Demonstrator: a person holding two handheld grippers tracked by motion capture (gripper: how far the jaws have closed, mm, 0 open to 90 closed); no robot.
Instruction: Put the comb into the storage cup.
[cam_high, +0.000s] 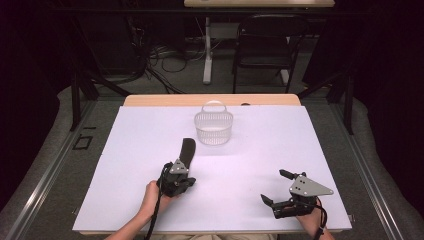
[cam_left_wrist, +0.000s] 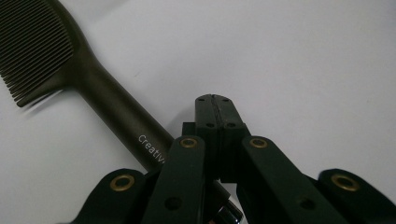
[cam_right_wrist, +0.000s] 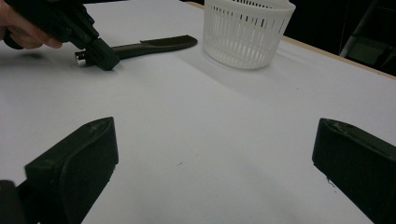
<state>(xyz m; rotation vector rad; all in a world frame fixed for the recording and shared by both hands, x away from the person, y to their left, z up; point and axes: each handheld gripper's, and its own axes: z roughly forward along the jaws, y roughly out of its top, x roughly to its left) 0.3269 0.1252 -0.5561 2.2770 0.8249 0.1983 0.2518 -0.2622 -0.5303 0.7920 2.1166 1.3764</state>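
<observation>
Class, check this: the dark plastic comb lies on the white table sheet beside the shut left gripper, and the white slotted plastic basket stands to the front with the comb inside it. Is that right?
Not quite. The dark plastic comb is not inside the white slotted plastic basket; it lies on the white table sheet, apart from the basket, as the high view shows. The left gripper is shut beside the comb's handle.

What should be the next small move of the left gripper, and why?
Probably open the left gripper and shift it sideways over the comb's handle. Its jaws are shut on nothing, pads pressed together, while the handle lies beside and beneath them on the white table. The basket stands beyond.
</observation>
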